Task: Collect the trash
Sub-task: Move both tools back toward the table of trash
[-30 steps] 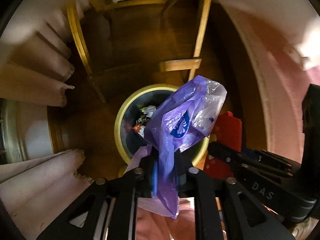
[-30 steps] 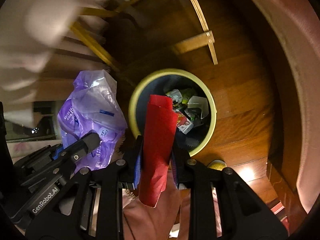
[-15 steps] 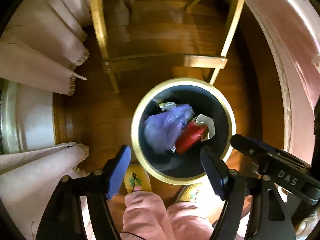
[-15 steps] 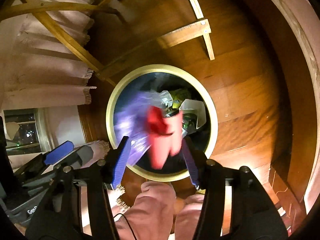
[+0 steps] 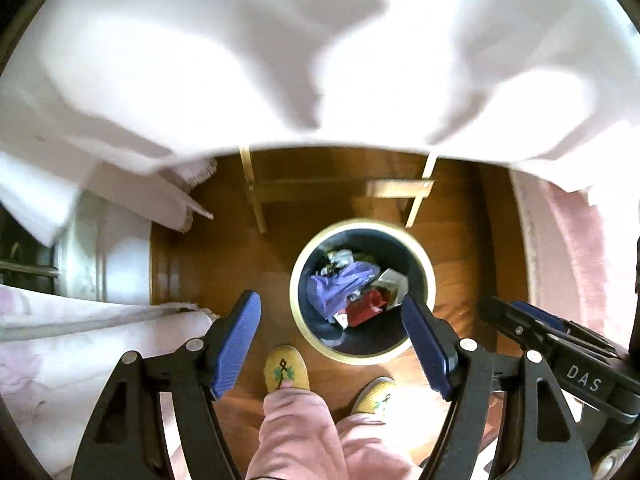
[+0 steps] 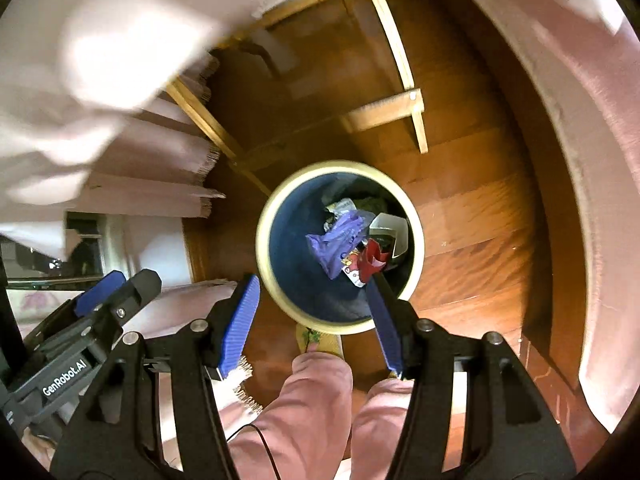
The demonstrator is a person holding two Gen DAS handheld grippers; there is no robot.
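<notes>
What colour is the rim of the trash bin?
Pale yellow, around a dark blue inside; the trash bin shows best in the right wrist view.

Glossy brown wooden plank floor (image 6: 472, 216); pale wooden chair legs and crossbar (image 5: 396, 190) stood on it; fringed pale-pink fabric (image 6: 160, 196) hung at left.

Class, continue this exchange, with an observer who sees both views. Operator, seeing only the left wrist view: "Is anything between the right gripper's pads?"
Observer: No. The right gripper has its jaws opening with nothing between them; the red wrapper lies in the bin.
Operator: How does my left gripper look from outside?
Observer: The left gripper bears a white label on its side reading GenRobot.AI.
Operator: Anything on the person's legs?
Observer: A thin black cable runs over the pink trouser leg.
</notes>
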